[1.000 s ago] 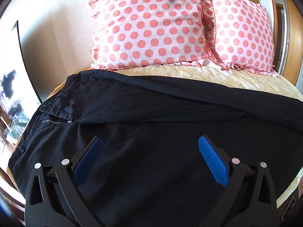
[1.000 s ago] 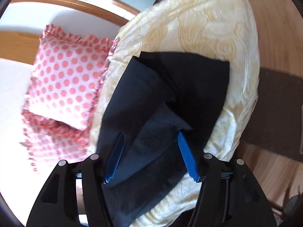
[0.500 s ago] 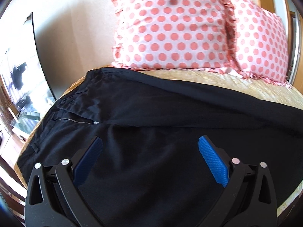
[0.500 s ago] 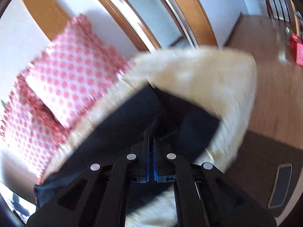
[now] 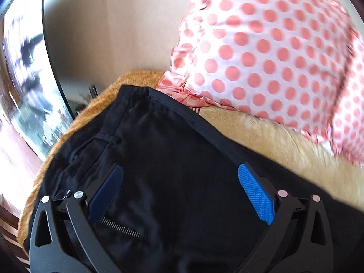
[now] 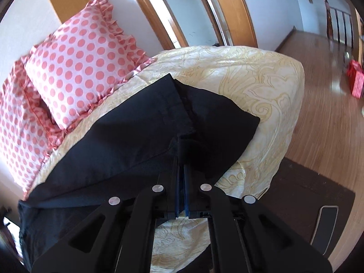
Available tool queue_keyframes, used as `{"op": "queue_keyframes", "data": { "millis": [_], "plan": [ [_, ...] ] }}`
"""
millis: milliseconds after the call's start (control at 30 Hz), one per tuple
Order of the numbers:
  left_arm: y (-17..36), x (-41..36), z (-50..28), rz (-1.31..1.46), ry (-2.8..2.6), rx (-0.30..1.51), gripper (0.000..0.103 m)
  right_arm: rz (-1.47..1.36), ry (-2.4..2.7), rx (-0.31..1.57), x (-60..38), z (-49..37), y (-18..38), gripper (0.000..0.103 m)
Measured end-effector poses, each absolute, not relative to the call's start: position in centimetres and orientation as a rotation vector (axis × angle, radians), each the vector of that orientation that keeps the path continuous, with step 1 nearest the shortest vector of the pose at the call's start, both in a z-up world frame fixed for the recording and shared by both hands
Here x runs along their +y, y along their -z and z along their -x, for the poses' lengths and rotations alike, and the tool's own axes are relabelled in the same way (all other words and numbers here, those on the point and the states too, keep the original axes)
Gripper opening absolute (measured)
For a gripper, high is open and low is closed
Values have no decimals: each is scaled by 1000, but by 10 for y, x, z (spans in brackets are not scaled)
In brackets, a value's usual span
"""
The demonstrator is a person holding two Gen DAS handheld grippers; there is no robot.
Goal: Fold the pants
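Black pants (image 5: 173, 159) lie across a cream patterned bedspread (image 6: 261, 77). In the left wrist view I see the waistband end, with the zipper (image 5: 122, 227) near the left finger. My left gripper (image 5: 180, 182) hangs open above this part, its blue pads (image 5: 254, 193) wide apart and nothing between them. In the right wrist view the leg ends of the pants (image 6: 141, 141) lie folded one over the other. My right gripper (image 6: 181, 157) is shut on the edge of the upper pant leg, and the black cloth runs in between its blue pads.
Two pink polka-dot pillows (image 6: 82, 68) lean at the head of the bed. A black-framed mirror (image 5: 27, 91) stands left of the bed. On the right are a wooden floor (image 6: 318, 95), a dark mat (image 6: 307, 200) and a wooden door frame (image 6: 227, 6).
My left gripper swept left towards the waistband, still open. My right gripper went from open around the pant leg to shut on it and rolled, with the view now turned towards the doorway.
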State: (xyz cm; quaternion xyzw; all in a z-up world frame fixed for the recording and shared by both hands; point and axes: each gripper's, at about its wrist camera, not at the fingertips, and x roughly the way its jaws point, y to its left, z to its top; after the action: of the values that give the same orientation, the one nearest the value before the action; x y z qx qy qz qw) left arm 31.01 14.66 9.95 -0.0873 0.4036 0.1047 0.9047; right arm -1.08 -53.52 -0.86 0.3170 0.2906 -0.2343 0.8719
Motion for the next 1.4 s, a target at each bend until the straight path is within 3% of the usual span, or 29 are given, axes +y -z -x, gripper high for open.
{"op": "queue_keyframes", "data": {
  "millis": [100,267,433,500,533,567,867,1167,1400],
  "plan": [
    [-95,160,-353,256,-247,896,85,-644,490,618,-534,9,8,3],
    [-82,173,-407,316,-334,961,81,-640,489,626,-534,8,7,3],
    [-60,187,-438,352,-392,1047,45,-635,495,631,-533,8,7,3],
    [-54,193,-438,428,-390,1045,37,-635,495,633,-533,8,7,3],
    [-54,194,-436,445,-381,1028,18,-636,495,632,-533,8,7,3],
    [-55,193,-432,485,-323,1013,9,-639,494,633,-533,8,7,3],
    [-105,200,-356,451,-299,874,5,-680,448,575,-542,6,-3,3],
    [-155,204,-195,392,-248,676,5,-650,460,439,-559,10,-47,4],
    [-108,195,-77,368,-377,642,5,-693,506,486,-569,20,-24,4]
  ]
}}
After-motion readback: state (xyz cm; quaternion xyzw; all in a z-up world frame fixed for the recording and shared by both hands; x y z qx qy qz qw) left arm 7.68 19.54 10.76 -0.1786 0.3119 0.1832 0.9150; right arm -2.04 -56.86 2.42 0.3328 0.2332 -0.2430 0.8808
